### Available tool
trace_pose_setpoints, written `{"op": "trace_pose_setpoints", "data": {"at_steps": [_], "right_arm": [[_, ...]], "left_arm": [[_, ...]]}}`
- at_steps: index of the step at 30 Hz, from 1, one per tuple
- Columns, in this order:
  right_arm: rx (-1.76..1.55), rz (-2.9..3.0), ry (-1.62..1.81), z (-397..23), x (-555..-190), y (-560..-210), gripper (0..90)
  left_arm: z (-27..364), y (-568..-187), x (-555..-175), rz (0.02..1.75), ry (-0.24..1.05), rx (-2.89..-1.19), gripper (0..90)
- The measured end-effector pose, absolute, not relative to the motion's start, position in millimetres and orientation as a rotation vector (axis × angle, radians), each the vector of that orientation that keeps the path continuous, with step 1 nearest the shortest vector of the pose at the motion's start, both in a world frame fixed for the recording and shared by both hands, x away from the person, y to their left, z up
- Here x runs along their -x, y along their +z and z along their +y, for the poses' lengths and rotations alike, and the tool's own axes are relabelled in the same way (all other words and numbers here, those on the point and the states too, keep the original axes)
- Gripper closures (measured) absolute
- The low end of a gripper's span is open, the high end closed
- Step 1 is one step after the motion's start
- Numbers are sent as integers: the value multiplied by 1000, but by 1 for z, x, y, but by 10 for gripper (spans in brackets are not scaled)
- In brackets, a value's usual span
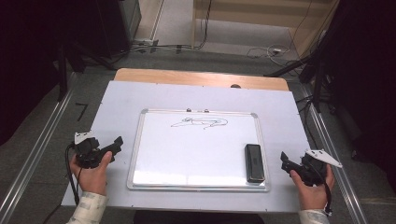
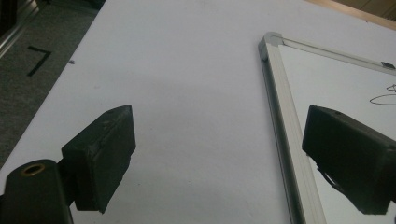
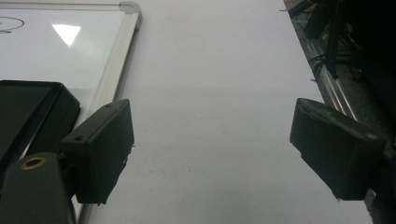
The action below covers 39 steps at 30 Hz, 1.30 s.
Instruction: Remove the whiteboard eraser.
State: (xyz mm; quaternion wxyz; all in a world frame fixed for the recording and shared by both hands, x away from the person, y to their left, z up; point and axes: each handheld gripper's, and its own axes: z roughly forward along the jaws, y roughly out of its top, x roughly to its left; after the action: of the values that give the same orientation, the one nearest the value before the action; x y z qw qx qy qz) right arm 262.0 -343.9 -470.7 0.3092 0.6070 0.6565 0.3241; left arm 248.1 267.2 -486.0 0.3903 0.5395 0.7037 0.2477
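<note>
Two hands rest at the table's (image 1: pixel 196 93) sides, each claw spread wide with nothing between its jaws.

The left gripper (image 1: pixel 114 145) is held low in the left hand (image 1: pixel 92 170), pointing up and inward, jaws apart; the whiteboard (image 1: pixel 154 140) lies just to its right. The right gripper (image 1: pixel 283 161), in the right hand (image 1: pixel 310 184), points inward, jaws apart; the black eraser (image 1: pixel 254 162) lies on the whiteboard just to its left, near the board's right edge, with a scribble (image 1: pixel 201 123) farther up.

left gripper (image 2: pixel 217 161) jaws wide apart, whiteboard (image 2: pixel 280 107) frame between, white table (image 2: pixel 177 70)
</note>
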Motion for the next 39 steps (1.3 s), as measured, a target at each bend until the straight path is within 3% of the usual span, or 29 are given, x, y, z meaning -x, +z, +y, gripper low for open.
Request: {"op": "trace_pose_setpoints", "data": {"at_steps": [28,39], "right_arm": [[-1615,1755,890,-339,-261,-470,125],[-1582,1806,938,-315,-261,-468,132]], "left_arm": [[267,-487,-249,1791,622,-1375,105],[267,-487,-249,1796,624,-1375,105]]}}
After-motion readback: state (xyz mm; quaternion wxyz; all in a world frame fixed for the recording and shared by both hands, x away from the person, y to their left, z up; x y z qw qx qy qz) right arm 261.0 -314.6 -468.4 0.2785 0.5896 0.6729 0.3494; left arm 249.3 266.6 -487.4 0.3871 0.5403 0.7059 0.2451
